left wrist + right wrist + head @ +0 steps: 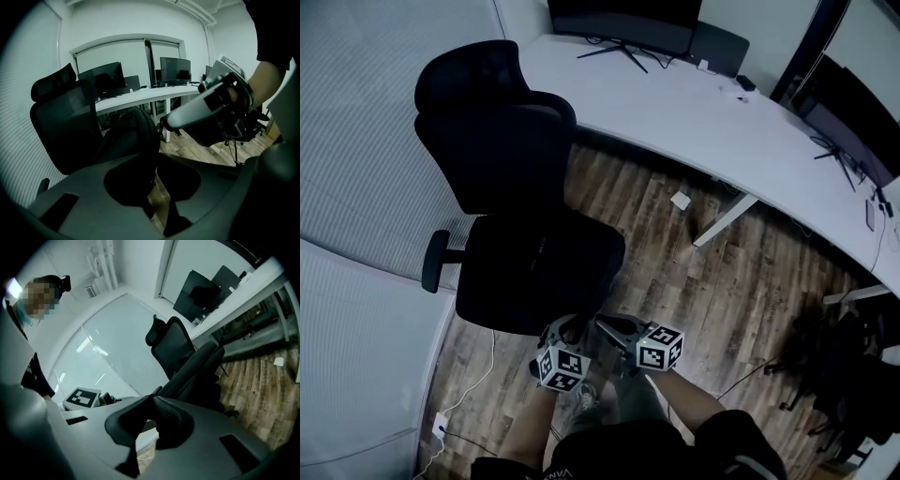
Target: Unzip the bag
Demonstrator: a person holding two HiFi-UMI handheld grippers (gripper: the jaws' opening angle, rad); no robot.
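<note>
The black bag point(539, 267) lies on the seat of a black office chair point(492, 131). Both grippers sit at its near edge. My left gripper point(567, 326) points down at the bag point(133, 140). Its pads point(126, 187) stand close, with a strip of floor showing between them. Black fabric merges with the tips point(157, 164), so a grip is not readable. My right gripper point(605, 323) is shut, pads together point(154, 397), with a thin black zipper pull point(157, 390) sticking out at the tips. In the left gripper view its grey finger point(187, 112) reaches to the bag's top.
A curved white desk point(675, 103) with monitors stands behind the chair, its leg point(724, 217) on the wood floor. A small white object point(680, 200) lies on the floor. Dark bags point(834, 375) sit at the right. A white cable point(478, 380) runs along the left wall.
</note>
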